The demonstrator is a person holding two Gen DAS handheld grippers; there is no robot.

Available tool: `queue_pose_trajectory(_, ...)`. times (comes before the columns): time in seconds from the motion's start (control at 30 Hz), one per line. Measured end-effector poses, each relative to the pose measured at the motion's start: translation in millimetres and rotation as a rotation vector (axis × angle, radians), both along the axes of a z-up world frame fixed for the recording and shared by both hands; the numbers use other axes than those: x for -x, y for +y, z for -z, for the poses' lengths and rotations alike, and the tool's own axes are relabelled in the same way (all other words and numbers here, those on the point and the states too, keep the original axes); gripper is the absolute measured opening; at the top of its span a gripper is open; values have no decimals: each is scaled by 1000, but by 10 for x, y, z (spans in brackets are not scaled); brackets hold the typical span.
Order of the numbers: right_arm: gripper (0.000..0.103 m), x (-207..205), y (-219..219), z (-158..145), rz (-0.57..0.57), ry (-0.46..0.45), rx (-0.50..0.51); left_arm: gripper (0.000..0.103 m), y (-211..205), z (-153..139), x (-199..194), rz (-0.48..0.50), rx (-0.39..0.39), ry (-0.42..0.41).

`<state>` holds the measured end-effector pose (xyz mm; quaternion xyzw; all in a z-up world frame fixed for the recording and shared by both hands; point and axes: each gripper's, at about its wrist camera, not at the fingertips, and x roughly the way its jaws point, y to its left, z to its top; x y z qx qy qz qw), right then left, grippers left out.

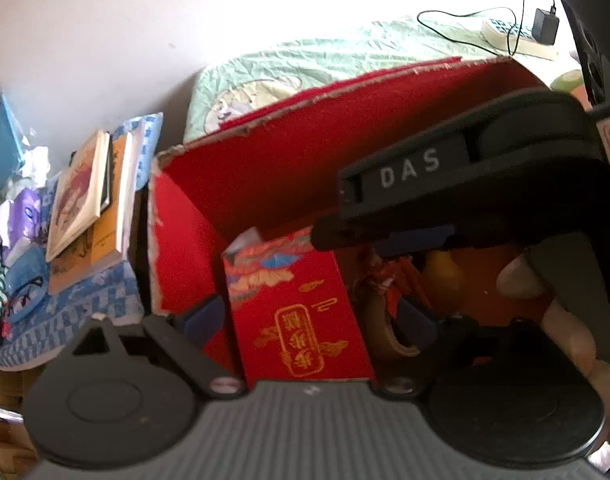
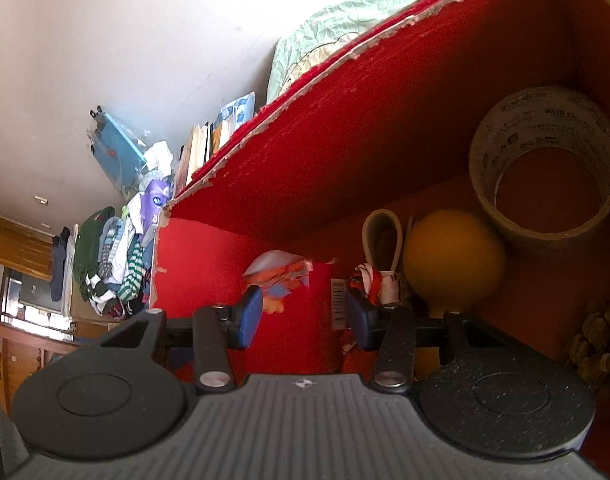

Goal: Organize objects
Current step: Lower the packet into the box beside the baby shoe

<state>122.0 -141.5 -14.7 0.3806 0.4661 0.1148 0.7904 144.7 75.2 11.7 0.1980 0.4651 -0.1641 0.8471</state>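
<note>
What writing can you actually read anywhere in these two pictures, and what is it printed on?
"DAS": white letters on the black right claw.
Gold seal characters on the red packet: too stylised to read.
Print around the tape roll: too small.
Barcode label on the packet: unreadable.
Book covers: no legible title.

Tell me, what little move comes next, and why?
Probably lift the right gripper up and out of the red box. Its jaws stand open and empty around the carton, which already stands inside beside the ball and the tape. The left gripper also hovers open over the carton, so room is tight.
</note>
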Motion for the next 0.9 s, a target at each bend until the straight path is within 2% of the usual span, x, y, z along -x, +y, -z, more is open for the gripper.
queue_pose_trajectory(0.9, 49, -17, 9, 8, -11, -14, 8, 94, 45, 15, -86, -64, 36, 25)
